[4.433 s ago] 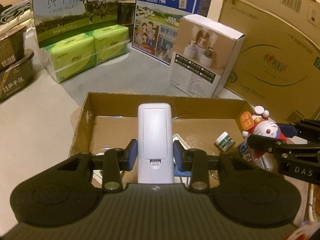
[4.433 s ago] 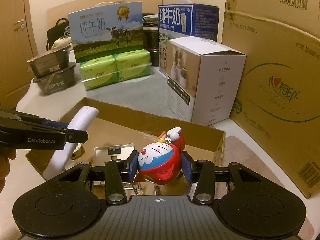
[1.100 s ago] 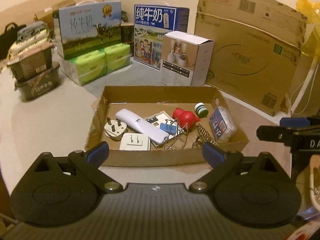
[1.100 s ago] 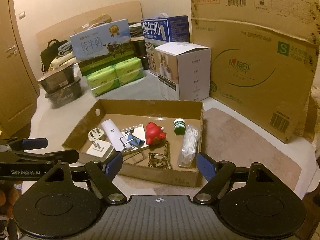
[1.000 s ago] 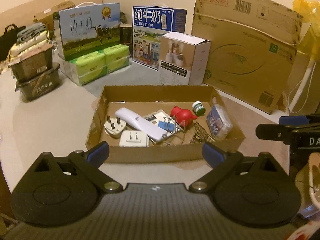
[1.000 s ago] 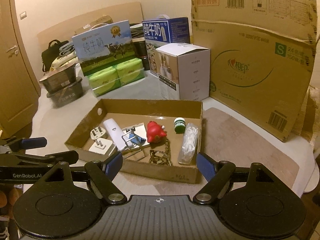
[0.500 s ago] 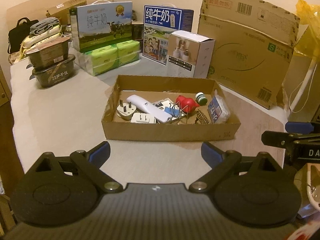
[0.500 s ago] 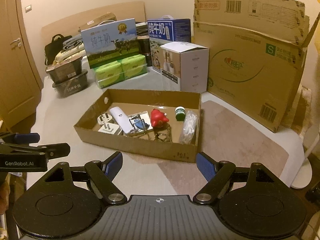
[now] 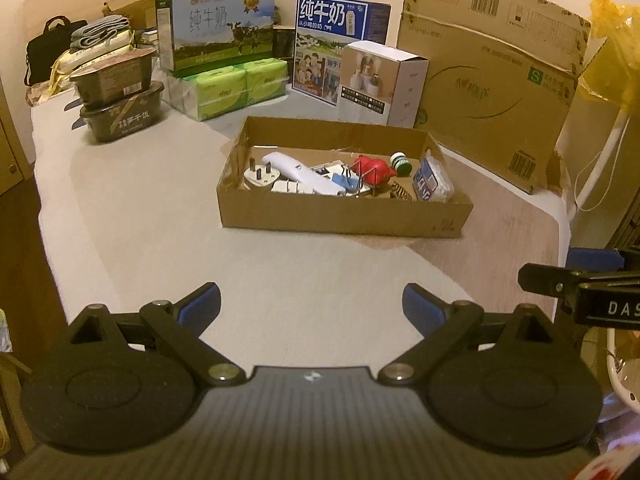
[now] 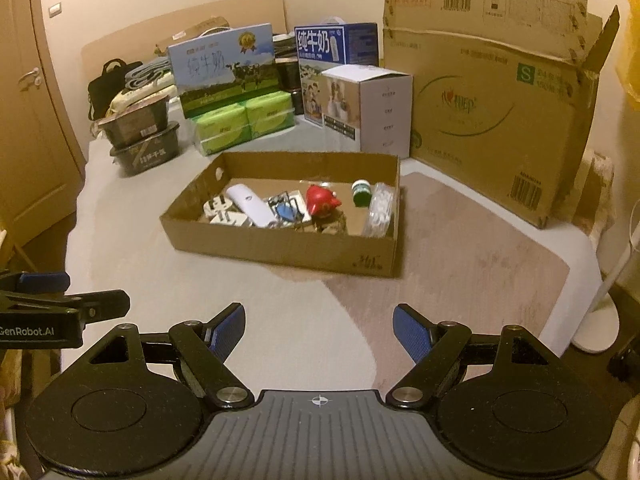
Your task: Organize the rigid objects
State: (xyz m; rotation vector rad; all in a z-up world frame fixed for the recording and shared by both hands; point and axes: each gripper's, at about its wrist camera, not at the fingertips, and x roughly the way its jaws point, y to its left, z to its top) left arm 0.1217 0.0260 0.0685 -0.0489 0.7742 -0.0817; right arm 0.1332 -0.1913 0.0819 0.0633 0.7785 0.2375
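Box (image 9: 344, 216) sits at twelve o'clock from both my grippers, well apart from them, on the pale table (image 9: 140, 200), with everything I can see of the loose items inside it. My left gripper (image 9: 311, 302) is wide open and empty; my right gripper (image 10: 319, 326) is the same, jaws spread with nothing between them. I judge the sorting done, or very nearly, so the step in hand is a clean retreat: keep both tools level and clear of the box wall, and look over the contents before calling it. Inside, from nine to three o'clock: a white plug (image 9: 261, 175), a flat adapter (image 9: 289, 187) just beside it, a white remote (image 9: 306, 174) lying diagonally, a wire clip (image 9: 346, 178) over a small card, a red toy (image 9: 374, 168), a green-capped bottle (image 9: 401, 162) near the far wall, and a clear packet (image 9: 433, 182) against the right wall. They are packed close, some touching, none standing above the rim. A dark, spiky bit beside the packet is too small to name.
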